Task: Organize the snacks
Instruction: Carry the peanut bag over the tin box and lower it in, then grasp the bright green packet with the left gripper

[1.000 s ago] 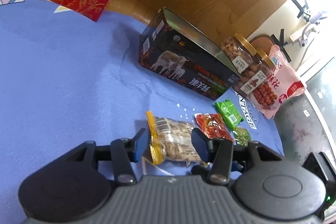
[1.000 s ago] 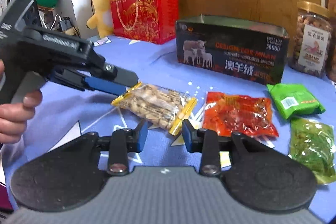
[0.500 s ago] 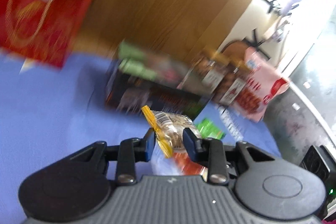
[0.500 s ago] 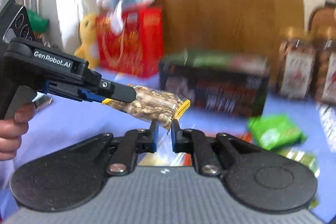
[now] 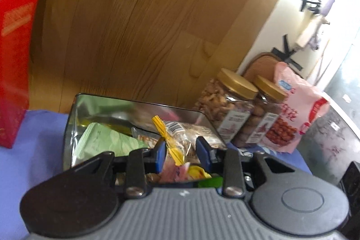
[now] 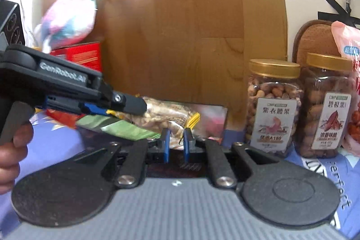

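1. While the packet (image 5: 180, 132) is hanging just above the tin (image 5: 72, 118), both grippers are sharing it. The left gripper (image 5: 181, 153) is pinching the crimped yellow end between its pads. The right gripper (image 6: 176, 144) is holding the other end in a narrow gap, but its jaws are opening with the film between them.
2. Uneven release is looking like the main risk. If the right side is letting go first, the packet is likely swinging from the left pinch alone. It could then be landing across the tin's rim or outside the tin.
3. The left pads are gripping only thin, slick film. The weight of the nuts may be dragging that seal out early, so the drop may be happening above the tin's near wall and not its middle.
4. The tin is already filling up: a green pack (image 5: 103, 141) and other wrappers are lying inside it. A packet dropped flat may be perching on that pile and sliding over the tin's edge.
5. Two jars (image 5: 227, 105) are standing just beside the tin's right end. A wide sweep of the right gripper over the tin may be knocking them.
6. Either gripper pressing down on the tin's rim may be shoving or tilting the tin on the cloth.
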`<state>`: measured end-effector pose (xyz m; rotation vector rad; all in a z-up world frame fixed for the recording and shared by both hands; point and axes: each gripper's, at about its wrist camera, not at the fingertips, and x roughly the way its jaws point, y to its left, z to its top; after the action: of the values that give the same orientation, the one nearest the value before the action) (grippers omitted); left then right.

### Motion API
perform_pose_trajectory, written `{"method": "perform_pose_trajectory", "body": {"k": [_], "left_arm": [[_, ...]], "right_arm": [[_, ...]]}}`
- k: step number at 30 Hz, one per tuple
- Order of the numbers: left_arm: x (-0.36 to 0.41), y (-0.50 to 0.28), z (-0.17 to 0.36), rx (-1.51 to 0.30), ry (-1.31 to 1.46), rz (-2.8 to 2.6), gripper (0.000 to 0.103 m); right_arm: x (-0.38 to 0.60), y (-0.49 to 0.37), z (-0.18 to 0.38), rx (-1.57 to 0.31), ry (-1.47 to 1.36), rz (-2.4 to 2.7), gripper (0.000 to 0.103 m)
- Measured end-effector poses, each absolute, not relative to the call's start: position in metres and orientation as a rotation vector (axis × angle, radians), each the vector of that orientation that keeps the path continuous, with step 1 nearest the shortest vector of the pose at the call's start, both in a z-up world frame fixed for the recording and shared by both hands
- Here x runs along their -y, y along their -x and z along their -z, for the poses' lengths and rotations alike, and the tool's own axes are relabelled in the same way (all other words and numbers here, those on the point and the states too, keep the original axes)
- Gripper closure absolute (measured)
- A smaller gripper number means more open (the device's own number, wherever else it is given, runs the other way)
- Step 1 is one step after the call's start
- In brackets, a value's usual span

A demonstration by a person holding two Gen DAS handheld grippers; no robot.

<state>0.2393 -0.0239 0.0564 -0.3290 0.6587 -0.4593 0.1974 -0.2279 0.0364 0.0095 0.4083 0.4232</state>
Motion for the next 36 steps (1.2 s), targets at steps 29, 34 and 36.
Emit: {"method": "perform_pose_trajectory", "body": {"k": [29, 34, 36], "left_arm": [[0.018, -0.140, 0.018, -0.859, 0.434, 0.494, 0.071], [-0.004, -0.111, 0.022, -0.835, 0.481, 0.460, 0.071], [-0.015, -0.099, 0.022, -0.836, 0.504, 0.455, 0.071]], "right_arm": [[0.320, -0.179, 0.010, -0.741, -0.390, -0.455, 0.071], [0.283, -0.136, 0.008, -0.746, -0.390, -0.604, 0.070], [0.270, -0.121, 0.009, -0.761, -0.400, -0.661, 0.070]]}}
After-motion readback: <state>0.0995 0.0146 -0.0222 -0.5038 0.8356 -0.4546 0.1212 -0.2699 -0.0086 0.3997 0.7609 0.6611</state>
